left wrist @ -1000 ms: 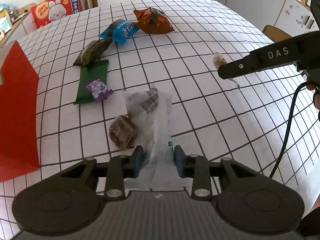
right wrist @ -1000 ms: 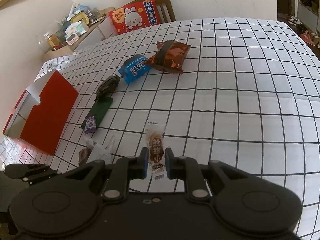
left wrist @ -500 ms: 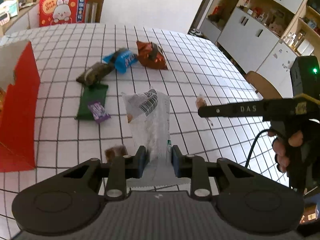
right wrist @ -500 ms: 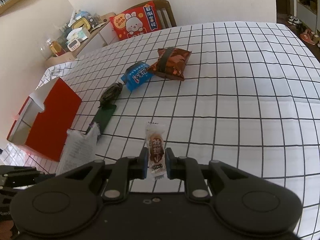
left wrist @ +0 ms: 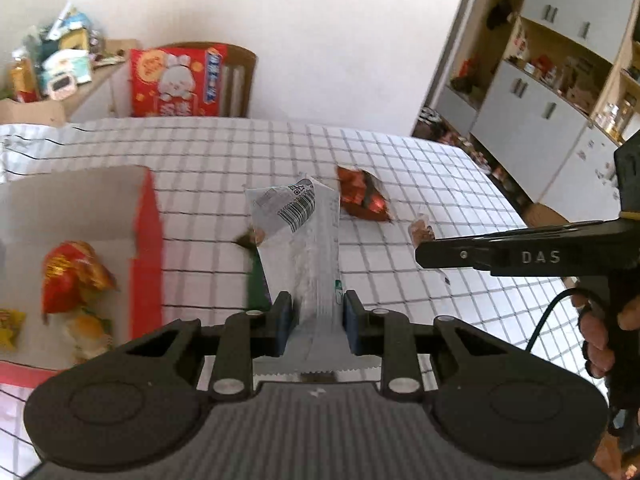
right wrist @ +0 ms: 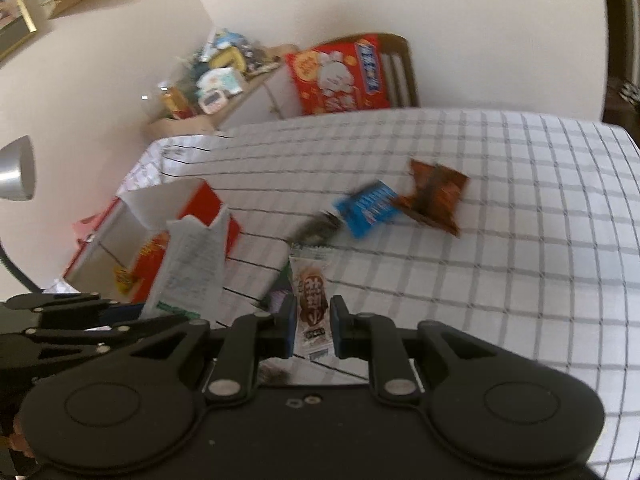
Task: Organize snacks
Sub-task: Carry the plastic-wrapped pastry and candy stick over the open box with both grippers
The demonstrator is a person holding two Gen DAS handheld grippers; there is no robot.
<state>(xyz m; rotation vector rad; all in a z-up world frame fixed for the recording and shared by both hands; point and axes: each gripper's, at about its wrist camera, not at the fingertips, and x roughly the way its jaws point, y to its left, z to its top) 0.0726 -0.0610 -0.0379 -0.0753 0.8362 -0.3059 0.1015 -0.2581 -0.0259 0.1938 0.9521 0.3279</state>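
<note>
- Your left gripper (left wrist: 314,318) clamps the clear wrapper (left wrist: 306,236) (barcode up), lifted over the checked table (left wrist: 420,184); red box (left wrist: 146,248) at nine o'clock
- Your right gripper (right wrist: 313,326) pinches the small brown snack (right wrist: 312,300); blue packet (right wrist: 370,208) at one o'clock

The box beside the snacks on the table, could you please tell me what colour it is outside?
Red box outside, white inside; clearest in the left wrist view.
</note>
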